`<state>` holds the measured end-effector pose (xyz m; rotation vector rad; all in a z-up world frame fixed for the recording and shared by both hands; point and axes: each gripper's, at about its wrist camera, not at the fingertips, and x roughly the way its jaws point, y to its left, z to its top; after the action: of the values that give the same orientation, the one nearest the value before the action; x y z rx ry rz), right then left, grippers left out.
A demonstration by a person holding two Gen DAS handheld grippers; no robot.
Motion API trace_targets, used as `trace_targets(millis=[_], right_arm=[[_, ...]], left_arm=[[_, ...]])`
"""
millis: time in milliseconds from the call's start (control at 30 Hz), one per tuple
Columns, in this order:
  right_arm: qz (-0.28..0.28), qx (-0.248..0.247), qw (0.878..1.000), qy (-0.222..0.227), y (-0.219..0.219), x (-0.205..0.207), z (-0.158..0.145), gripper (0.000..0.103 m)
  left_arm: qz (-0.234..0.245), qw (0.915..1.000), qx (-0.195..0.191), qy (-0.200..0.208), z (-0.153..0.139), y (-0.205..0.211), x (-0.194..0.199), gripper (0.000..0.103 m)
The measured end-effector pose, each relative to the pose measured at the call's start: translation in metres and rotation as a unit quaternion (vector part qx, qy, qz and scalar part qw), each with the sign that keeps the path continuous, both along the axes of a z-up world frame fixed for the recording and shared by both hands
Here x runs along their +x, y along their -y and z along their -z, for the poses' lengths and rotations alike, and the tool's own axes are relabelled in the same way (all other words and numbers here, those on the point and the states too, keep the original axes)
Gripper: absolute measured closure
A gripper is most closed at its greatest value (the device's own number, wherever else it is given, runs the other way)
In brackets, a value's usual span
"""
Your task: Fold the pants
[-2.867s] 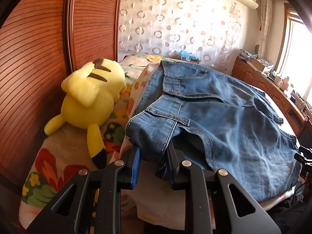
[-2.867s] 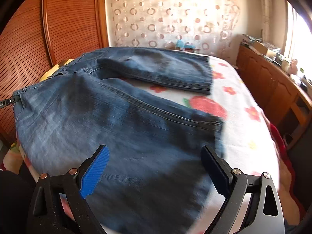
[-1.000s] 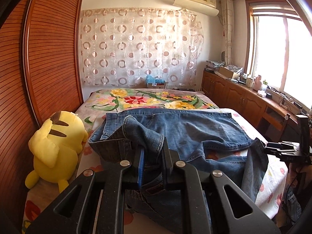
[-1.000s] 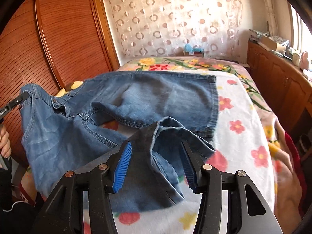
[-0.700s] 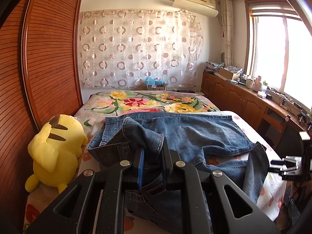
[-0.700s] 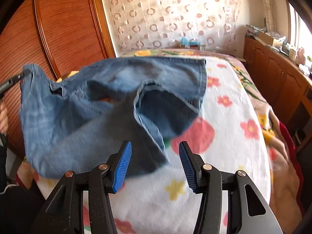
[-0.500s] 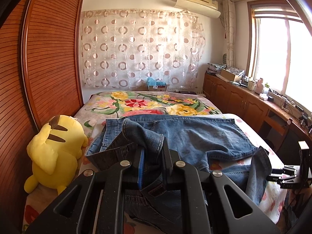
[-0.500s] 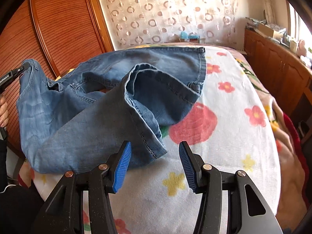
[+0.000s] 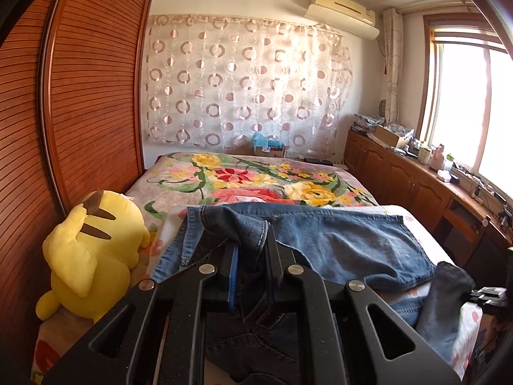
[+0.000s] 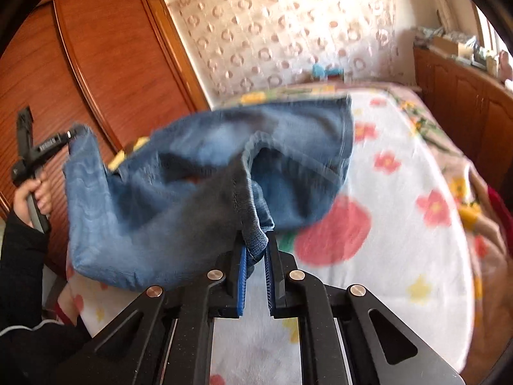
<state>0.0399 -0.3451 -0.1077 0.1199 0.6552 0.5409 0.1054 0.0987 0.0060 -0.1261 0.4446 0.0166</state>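
Observation:
Blue denim pants lie across a bed with a floral blanket. My left gripper is shut on the waistband end of the pants, holding it raised. My right gripper is shut on the hem of one pant leg, lifted above the bed; the view is motion blurred. The other leg lies flat behind it. The left gripper also shows in the right wrist view, pinching the pants at far left.
A yellow plush toy sits at the bed's left edge beside a wooden wardrobe. Wooden cabinets with clutter run along the right wall under a window. A patterned curtain hangs behind the bed.
My right gripper was open over the loose leg hem half a second ago; it has now closed on the hem and lifted it. My left gripper keeps its hold on the waistband.

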Motion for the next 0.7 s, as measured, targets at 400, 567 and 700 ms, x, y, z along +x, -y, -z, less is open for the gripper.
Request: trace_targets(millis=[400, 567, 700], right_arm=[[0.049, -0.023, 0.991, 0.126, 0.011, 0.018, -0.098, 0.094], [0.059, -0.040, 0.987, 0.144, 0.000, 0.034, -0.114, 0.095], [0.056, -0.045, 0.986, 0.153, -0.019, 0.034, -0.125, 0.095]], left_arm=[[-0.030, 0.9993, -0.014, 0.016, -0.013, -0.038, 0.036, 0.093], [-0.040, 0.9989, -0.014, 0.021, -0.017, -0.049, 0.053, 0.093], [-0.047, 0.9986, -0.013, 0.023, -0.020, -0.057, 0.074, 0.093]])
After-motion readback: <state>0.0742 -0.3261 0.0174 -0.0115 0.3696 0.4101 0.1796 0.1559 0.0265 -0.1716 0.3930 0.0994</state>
